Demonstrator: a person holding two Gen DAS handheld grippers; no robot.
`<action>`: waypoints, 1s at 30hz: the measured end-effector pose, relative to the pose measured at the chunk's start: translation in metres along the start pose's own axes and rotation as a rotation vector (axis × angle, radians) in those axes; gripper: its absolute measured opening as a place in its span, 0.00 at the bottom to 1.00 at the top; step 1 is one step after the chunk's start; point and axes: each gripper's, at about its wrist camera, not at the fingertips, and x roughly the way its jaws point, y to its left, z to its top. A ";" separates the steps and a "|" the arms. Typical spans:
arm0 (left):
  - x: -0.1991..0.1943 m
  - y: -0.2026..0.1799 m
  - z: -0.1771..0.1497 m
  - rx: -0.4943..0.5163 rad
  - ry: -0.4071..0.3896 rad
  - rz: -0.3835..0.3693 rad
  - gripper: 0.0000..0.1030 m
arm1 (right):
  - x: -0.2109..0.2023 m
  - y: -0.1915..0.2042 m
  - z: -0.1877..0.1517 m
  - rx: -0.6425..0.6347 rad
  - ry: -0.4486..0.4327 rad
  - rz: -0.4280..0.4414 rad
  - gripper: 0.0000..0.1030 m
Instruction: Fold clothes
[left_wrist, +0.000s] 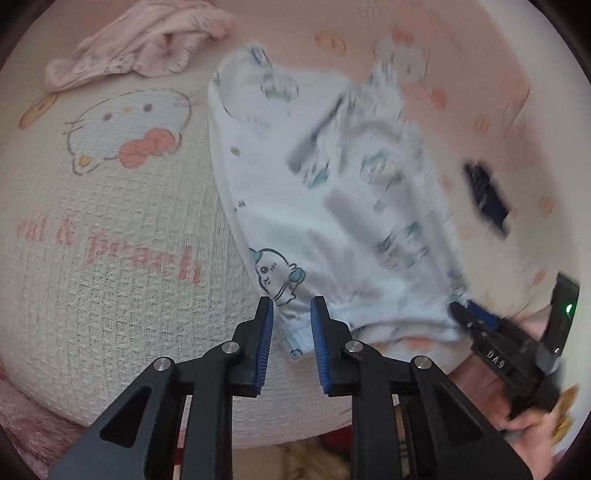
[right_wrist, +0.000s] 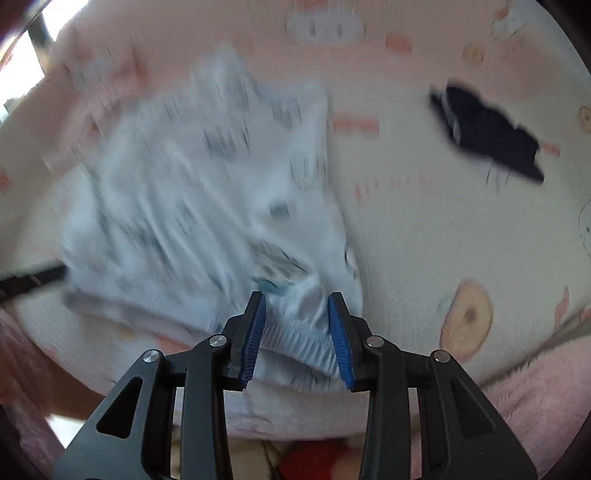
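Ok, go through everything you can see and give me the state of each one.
Left gripper: open, jaws astride the hem.
Right gripper: open, ribbed hem between jaws.
Light blue garment: spread out, rumpled, unfolded.
Pink garment: crumpled heap.
Dark item: lying apart, blurred.
Bedspread: spread under everything.

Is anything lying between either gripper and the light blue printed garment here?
Nothing visible. The left gripper and right gripper each have the light blue garment's ribbed hem directly between their open fingers. The pink garment and dark item lie apart.
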 end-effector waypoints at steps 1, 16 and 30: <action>0.001 -0.004 -0.003 0.027 0.012 0.023 0.21 | 0.000 -0.001 -0.002 -0.002 0.022 -0.024 0.34; 0.004 0.011 -0.007 -0.146 0.048 -0.179 0.37 | -0.017 -0.007 -0.009 0.124 0.039 0.184 0.39; -0.184 -0.008 0.018 -0.010 -0.316 -0.398 0.09 | -0.178 0.005 0.050 0.059 -0.361 0.397 0.10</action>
